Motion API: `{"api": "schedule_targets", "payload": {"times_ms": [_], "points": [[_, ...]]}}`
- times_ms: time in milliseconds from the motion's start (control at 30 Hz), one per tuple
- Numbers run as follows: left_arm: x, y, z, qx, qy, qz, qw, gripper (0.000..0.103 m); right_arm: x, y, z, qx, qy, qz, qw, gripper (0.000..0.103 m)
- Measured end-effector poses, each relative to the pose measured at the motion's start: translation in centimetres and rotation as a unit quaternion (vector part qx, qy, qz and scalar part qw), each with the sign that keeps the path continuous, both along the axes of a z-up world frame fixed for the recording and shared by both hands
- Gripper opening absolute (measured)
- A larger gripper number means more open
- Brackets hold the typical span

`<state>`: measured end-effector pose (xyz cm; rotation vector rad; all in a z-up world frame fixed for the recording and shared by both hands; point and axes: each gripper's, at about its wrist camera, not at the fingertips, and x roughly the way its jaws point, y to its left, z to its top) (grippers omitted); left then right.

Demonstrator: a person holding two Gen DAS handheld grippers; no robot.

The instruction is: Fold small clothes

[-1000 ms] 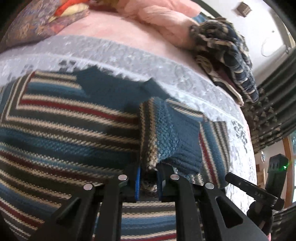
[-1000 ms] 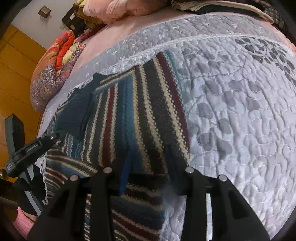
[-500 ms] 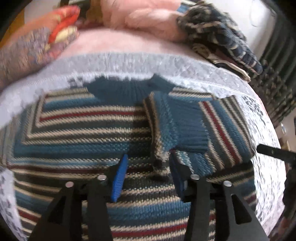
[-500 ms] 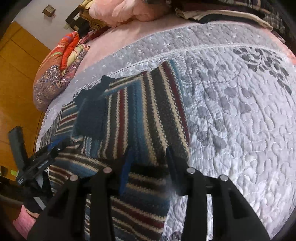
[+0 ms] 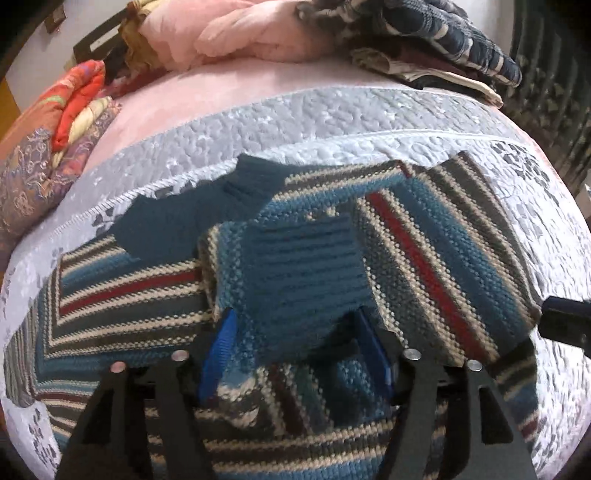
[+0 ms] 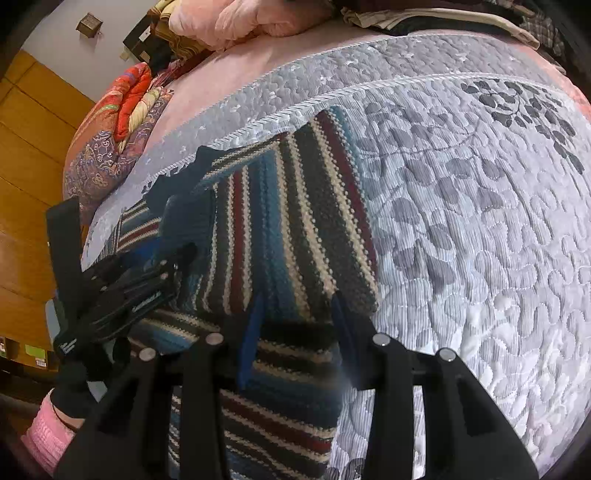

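A small knitted sweater (image 5: 436, 251), striped in blue, cream, grey and red, lies flat on the grey quilt (image 5: 332, 118). One sleeve is folded across its chest, and the sleeve's dark blue cuff (image 5: 303, 266) rests just ahead of my left gripper (image 5: 295, 343). That gripper is open, its blue pads either side of the cuff's near end. In the right wrist view my right gripper (image 6: 297, 328) is open low over the sweater's (image 6: 295, 206) right side. The left gripper (image 6: 122, 291) shows there at the left.
Pink bedding (image 5: 236, 40) and a pile of dark patterned clothes (image 5: 443, 33) lie at the far edge of the bed. A red and purple quilt roll (image 6: 110, 136) sits far left. A gloved hand with a pink sleeve (image 6: 48, 439) is at bottom left. Bare quilt (image 6: 480, 221) spreads right.
My left gripper opened and let go of the sleeve cuff, then drew back. The sleeve now lies across the sweater's chest. The right gripper stayed open and backed off slightly.
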<state>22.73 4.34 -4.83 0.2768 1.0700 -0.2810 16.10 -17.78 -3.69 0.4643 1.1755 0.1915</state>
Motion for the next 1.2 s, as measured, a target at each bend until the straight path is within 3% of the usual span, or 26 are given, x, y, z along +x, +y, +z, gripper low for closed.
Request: {"api": "schedule_targets", "payload": {"times_ms": [33, 100, 133, 333, 533, 567, 633, 667, 733, 767, 833, 900, 1067, 1167, 1200], "points": [[0.0, 0.1, 0.1, 0.000, -0.003, 0.001, 1.0000, 0.032, 0.0, 0.0, 0.0, 0.000, 0.000, 0.000, 1.000, 0.039], [0.0, 0.8, 0.5, -0.015, -0.004, 0.003, 0.9999, 0.015, 0.1, 0.0, 0.0, -0.001, 0.001, -0.001, 1.000, 0.039], [0.1, 1.4, 0.7, -0.033, 0.000, 0.003, 0.9995, 0.011, 0.1, 0.0, 0.0, -0.001, 0.001, -0.002, 1.000, 0.039], [-0.3, 6.7, 3.8, -0.137, -0.007, 0.035, 0.9899, 0.010, 0.2, 0.0, 0.5, 0.000, -0.005, 0.002, 1.000, 0.039], [0.1, 14.2, 3.1, -0.213, 0.048, 0.067, 0.9736, 0.019, 0.6, 0.8, 0.2, -0.006, 0.001, 0.017, 1.000, 0.039], [0.3, 15.5, 2.5, -0.239, 0.066, 0.071, 0.9663, 0.021, 0.6, 0.9, 0.1, -0.005, 0.002, 0.017, 1.000, 0.039], [0.6, 17.2, 1.3, -0.303, 0.111, 0.074, 0.9438, 0.040, 0.6, 1.0, 0.1, -0.004, 0.002, 0.015, 1.000, 0.041], [0.7, 18.0, 0.6, -0.338, 0.129, 0.078, 0.9289, 0.041, 0.5, 1.1, 0.1, -0.003, 0.001, 0.016, 1.000, 0.042], [0.7, 18.8, -0.2, -0.378, 0.143, 0.083, 0.9108, 0.043, 0.5, 1.3, 0.2, -0.005, 0.000, 0.020, 1.000, 0.042], [0.7, 19.2, -0.4, -0.413, 0.146, 0.084, 0.8950, 0.044, 0.5, 1.5, 0.2, -0.009, 0.001, 0.023, 1.000, 0.042], [0.3, 19.7, -0.4, -0.451, 0.138, 0.089, 0.8773, 0.052, 0.6, 1.7, 0.1, -0.014, 0.004, 0.026, 1.000, 0.042], [0.0, 20.0, -0.4, -0.458, 0.130, 0.093, 0.8745, 0.058, 0.7, 1.7, 0.0, -0.015, 0.006, 0.027, 1.000, 0.042], [1.2, 19.8, -2.4, -0.418, 0.147, 0.148, 0.8843, 0.063, 1.0, 1.9, -0.5, -0.019, 0.009, 0.025, 0.999, 0.043], [2.4, 19.4, -3.4, -0.410, 0.147, 0.169, 0.8840, 0.051, 1.1, 2.0, -0.8, -0.023, 0.011, 0.025, 0.999, 0.043], [2.7, 19.1, -3.5, -0.403, 0.145, 0.171, 0.8872, 0.030, 1.1, 2.0, -0.8, -0.024, 0.011, 0.025, 0.999, 0.043]]}}
